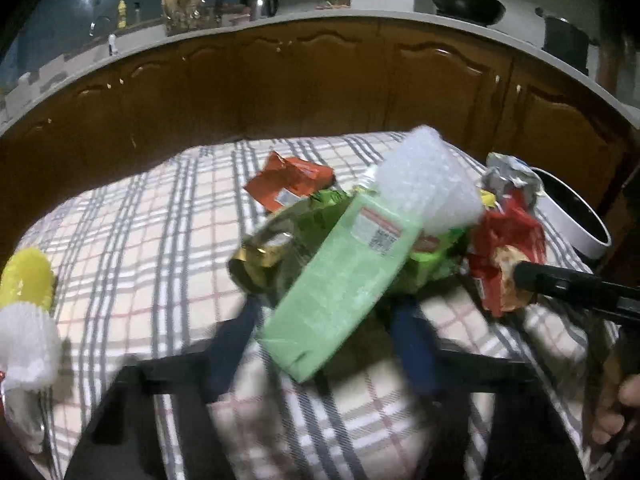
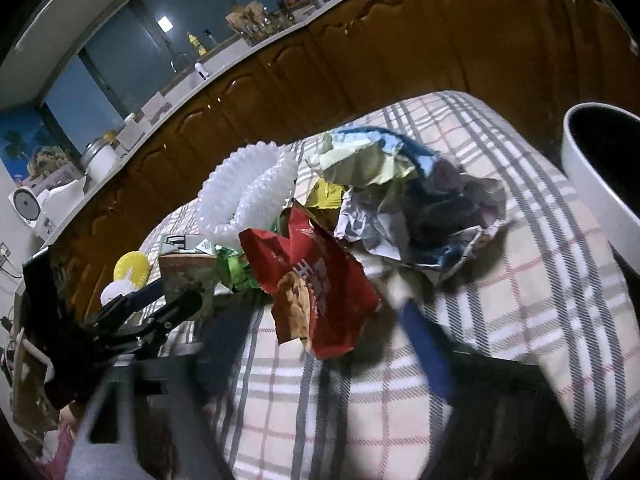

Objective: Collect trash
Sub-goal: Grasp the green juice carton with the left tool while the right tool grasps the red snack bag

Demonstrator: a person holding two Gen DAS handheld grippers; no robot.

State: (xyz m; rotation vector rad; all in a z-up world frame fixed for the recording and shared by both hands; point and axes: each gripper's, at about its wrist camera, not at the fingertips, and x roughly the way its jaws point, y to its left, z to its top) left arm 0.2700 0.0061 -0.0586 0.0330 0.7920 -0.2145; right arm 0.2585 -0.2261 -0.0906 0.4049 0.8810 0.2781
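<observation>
Glossy wooden cabinets (image 1: 320, 80), woven checked tablecloth (image 1: 132, 232), crinkled foil wrapper (image 2: 420, 208)

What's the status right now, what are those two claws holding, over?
Left gripper shut on green carton. Right gripper shut on red snack wrapper. White bin at table's right edge; crumpled foil wrapper lies between.

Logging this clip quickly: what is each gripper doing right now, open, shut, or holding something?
Left gripper: shut on the green carton.
Right gripper: red snack wrapper sits between its fingers; whether it is gripped cannot be told.
</observation>
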